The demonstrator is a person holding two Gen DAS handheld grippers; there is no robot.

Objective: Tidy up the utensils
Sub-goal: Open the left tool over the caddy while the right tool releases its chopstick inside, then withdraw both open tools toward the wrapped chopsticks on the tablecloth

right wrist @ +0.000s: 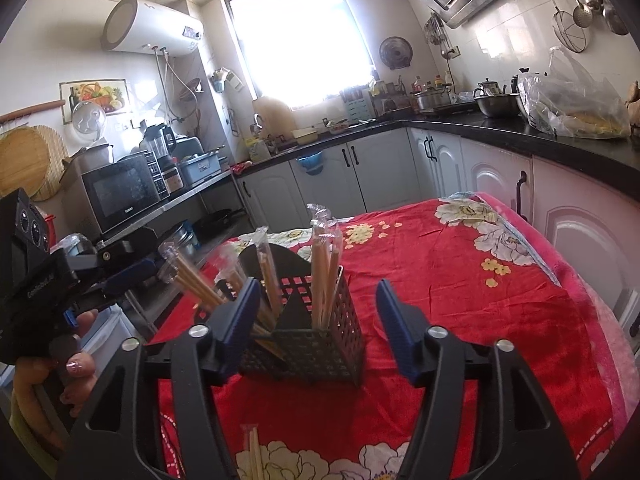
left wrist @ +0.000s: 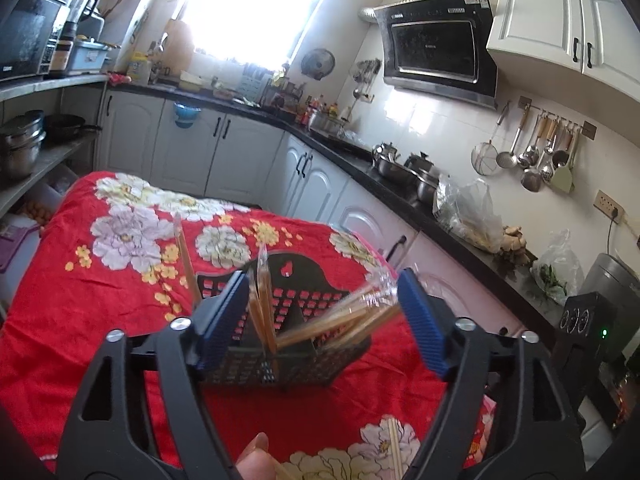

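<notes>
The left gripper (left wrist: 320, 320) has its jaws spread, empty, around the black perforated utensil holder (left wrist: 288, 344) and its wrapped chopsticks (left wrist: 340, 320). The right gripper (right wrist: 316, 328) likewise gapes; the holder stands between its jaws on the floral-clothed desk (right wrist: 460, 280).

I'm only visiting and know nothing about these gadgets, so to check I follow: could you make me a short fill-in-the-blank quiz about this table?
1. The wrapped chopsticks stand in a black ____ with holes in its walls.
2. The tablecloth has a flower print on a ____ ground.
3. The right gripper holds nothing; its jaws are ____.
4. One more wrapped pair lies flat on the ____, near the camera.

Missing words: basket; red; open; tablecloth
</notes>
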